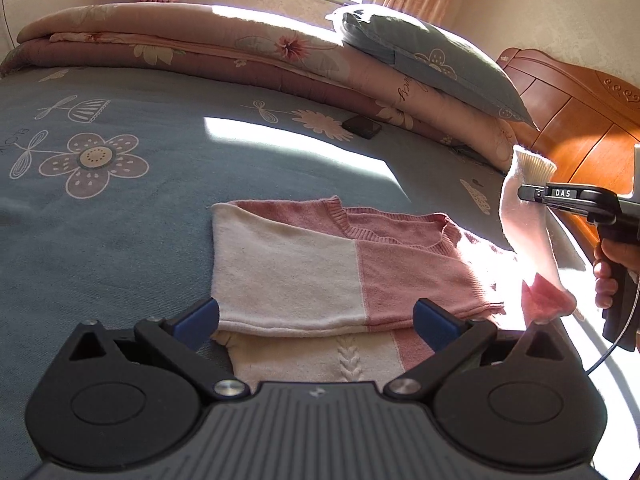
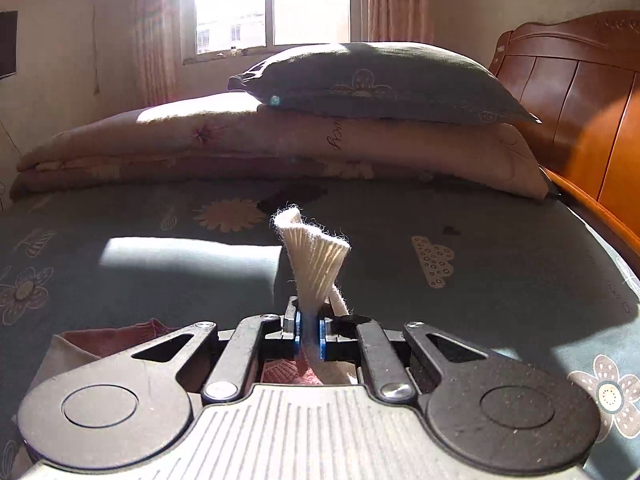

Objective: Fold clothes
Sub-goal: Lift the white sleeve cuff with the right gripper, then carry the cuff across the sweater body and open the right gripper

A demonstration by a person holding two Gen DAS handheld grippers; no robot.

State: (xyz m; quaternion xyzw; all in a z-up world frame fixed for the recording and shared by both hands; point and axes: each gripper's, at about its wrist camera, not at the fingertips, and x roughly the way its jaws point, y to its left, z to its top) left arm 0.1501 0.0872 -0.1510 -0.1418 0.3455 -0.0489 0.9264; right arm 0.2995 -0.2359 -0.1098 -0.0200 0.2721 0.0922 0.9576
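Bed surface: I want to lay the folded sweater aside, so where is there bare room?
The bedsheet is bare left of the sweater, and between it and the folded quilt, short of the dark object. The headboard side is crowded by the right gripper holding the sleeve.

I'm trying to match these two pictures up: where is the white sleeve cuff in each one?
Left wrist view: the cuff is at the far right, above the bed, pinched by the right gripper, the sleeve hanging below it.
Right wrist view: the cuff stands at centre, fanning up from the shut gripper.
Shared landmark: the blue-grey pillow on the folded quilt, beside the wooden headboard.
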